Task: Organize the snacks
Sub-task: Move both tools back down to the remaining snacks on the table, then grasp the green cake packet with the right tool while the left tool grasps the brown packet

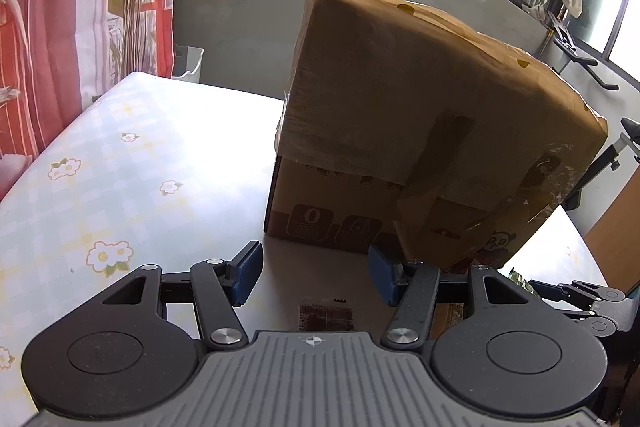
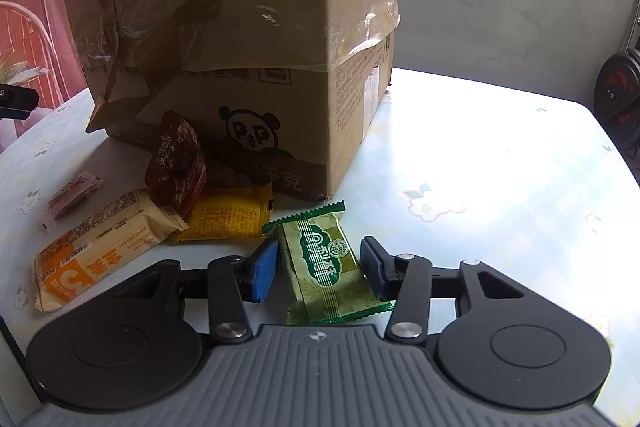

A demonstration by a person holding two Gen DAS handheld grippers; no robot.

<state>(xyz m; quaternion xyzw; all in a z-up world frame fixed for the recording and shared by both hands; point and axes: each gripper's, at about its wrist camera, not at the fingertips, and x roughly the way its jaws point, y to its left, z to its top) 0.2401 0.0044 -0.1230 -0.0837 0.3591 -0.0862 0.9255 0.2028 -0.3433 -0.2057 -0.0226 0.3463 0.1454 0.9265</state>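
Right gripper (image 2: 319, 269), fingers apart, straddles the green foil snack packet (image 2: 330, 267) at lower centre, ungrasped. Left gripper (image 1: 316, 273) gapes empty before the brown cardboard box (image 1: 420, 131). Next, probably: close on the packet.

Blocking the way ahead: tall brown cardboard box (image 2: 240, 39), with flat snack packets (image 2: 224, 215) crowding its foot. Staying free: checked tablecloth (image 2: 500, 187) right of box, and left (image 1: 120, 155).

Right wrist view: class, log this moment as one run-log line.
right gripper: open, straddling green snack packet | left gripper: open, empty, facing cardboard box | other snacks: on table
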